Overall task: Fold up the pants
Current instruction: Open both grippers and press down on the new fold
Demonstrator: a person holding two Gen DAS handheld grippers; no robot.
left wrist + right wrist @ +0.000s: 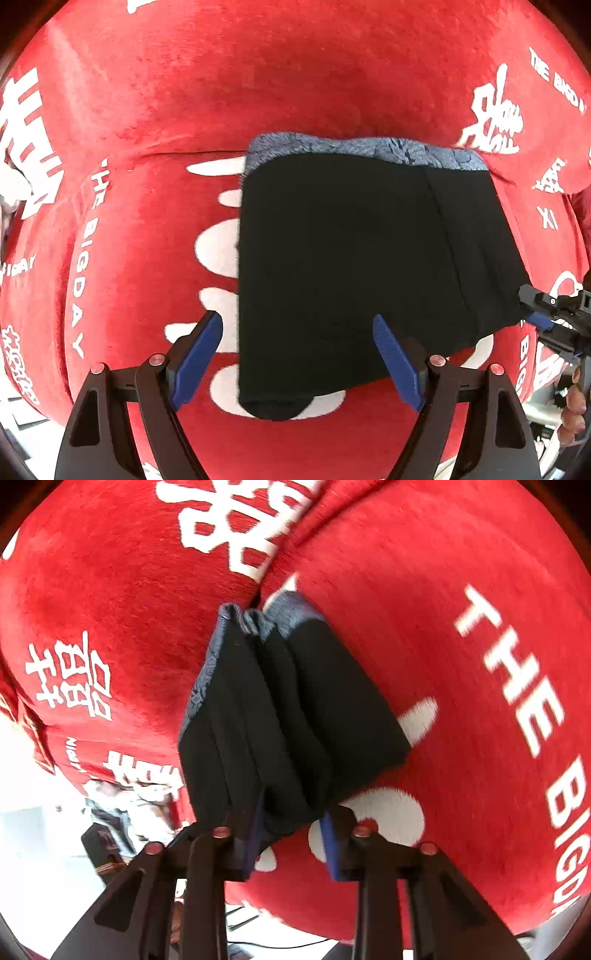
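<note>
The black pants (351, 266) lie folded on the red cloth, with a blue patterned waistband (354, 147) along the far edge. My left gripper (297, 350) is open above the near edge of the pants, one finger on either side of the near left corner, holding nothing. My right gripper (291, 834) is shut on the near corner of the pants (288, 720) and lifts it, so the fabric hangs in pleats. The right gripper also shows in the left wrist view (543, 314) at the pants' right corner.
A red plush cloth (258, 74) with white lettering covers the whole work surface, with a fold ridge (288, 554) at the back. Past its near left edge lie a white floor and dark objects (103, 845).
</note>
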